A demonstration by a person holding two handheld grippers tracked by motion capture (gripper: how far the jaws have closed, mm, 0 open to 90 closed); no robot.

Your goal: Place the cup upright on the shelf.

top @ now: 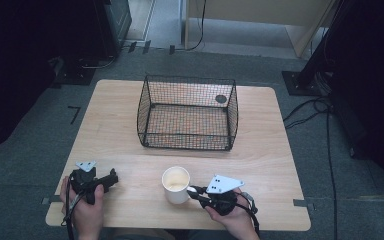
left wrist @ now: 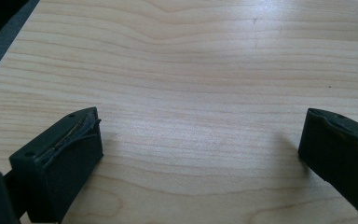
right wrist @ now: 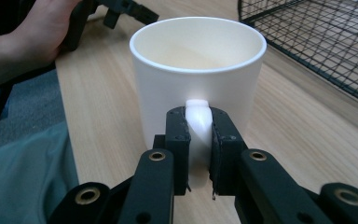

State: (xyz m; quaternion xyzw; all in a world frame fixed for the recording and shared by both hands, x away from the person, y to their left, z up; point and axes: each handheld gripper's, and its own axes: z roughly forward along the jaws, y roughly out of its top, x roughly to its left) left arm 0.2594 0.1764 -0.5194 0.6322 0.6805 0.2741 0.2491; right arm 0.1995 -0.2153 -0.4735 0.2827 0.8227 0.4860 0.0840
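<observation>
Right tongs (right wrist: 199, 140) tight on smooth white mug's (right wrist: 198, 70) curved handle (right wrist: 198, 114).

The worktop (top: 130, 145) is seen whole from a fixed high view, set above the person's side and faced forward and down. The left gripper view is carried very near the board and is aimed along its wide-apart jaws at bare wood between them. The right gripper view is held low and close, aimed along its jaws at the mug (right wrist: 198, 74) just ahead of them, the handle (right wrist: 198, 122) clamped between them. The mug and the basket (right wrist: 317, 42) beyond the jaws are shared by the high and right gripper views.
</observation>
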